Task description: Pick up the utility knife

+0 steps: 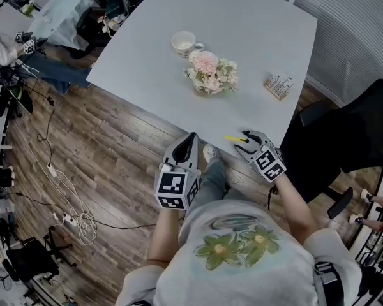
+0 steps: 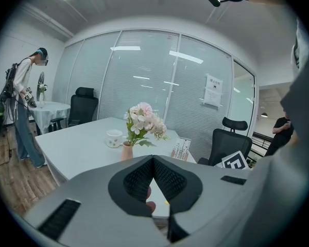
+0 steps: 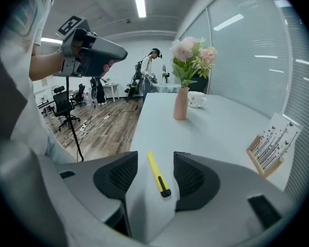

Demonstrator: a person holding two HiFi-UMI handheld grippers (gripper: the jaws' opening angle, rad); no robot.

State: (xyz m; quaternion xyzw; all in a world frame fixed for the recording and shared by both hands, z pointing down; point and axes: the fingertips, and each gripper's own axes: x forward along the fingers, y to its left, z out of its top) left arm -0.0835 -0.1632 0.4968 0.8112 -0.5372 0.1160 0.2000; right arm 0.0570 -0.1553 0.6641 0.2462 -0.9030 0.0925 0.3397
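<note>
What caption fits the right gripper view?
Right tongs open around the yellow utility knife lying on the white table.

Utility knife (image 1: pixel 233 139): slim yellow body w/ black end piece. Blade can't be made out. Lies flat on white table (image 1: pixel 255 37), close to near edge. Head view: lower centre-right of frame, long axis approx. left-right, black end to the right. Right gripper view: knife (image 3: pixel 157 173) at lower centre of frame, black end nearest camera, yellow end pointing away w/ slight lean to upper left. Resting on tabletop, not lifted.
</note>
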